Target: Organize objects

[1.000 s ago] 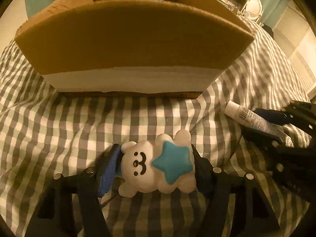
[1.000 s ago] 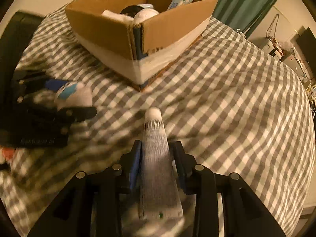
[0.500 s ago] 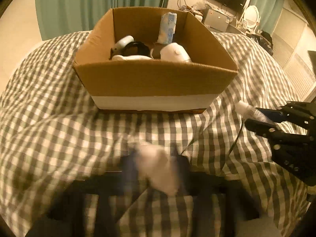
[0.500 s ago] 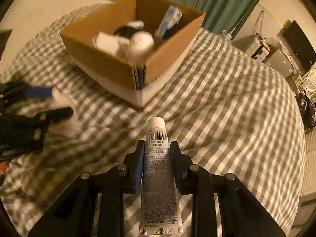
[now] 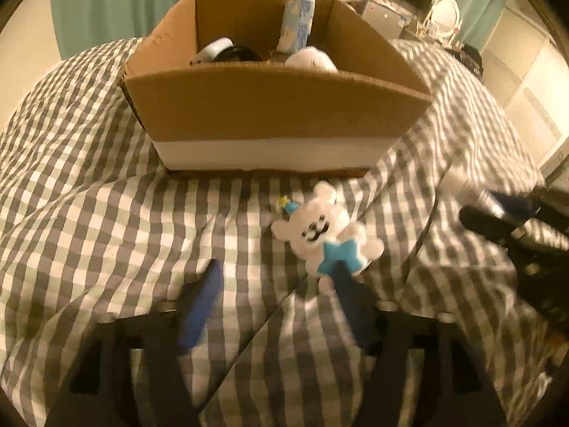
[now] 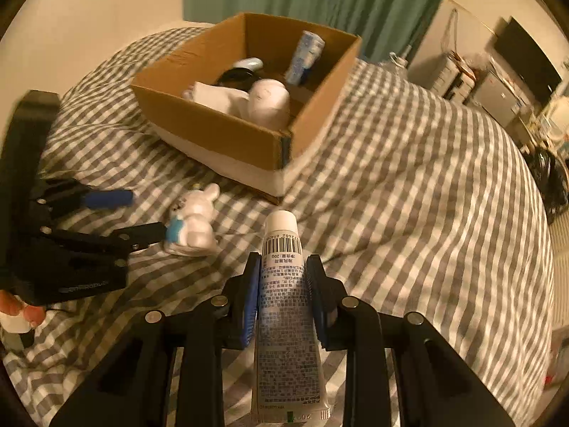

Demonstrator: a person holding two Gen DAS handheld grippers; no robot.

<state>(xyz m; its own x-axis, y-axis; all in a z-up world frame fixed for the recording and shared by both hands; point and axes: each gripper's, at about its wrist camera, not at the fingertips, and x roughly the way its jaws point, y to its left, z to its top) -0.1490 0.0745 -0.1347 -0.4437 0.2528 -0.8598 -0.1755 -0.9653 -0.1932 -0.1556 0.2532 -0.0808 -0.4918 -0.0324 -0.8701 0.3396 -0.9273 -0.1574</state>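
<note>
On checkered cloth (image 5: 106, 213), white star-chested bear (image 5: 325, 235)

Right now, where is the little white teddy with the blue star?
The teddy lies on the checked cloth just in front of the cardboard box, off the open left gripper's right finger; the right wrist view shows it left of the tube.
</note>
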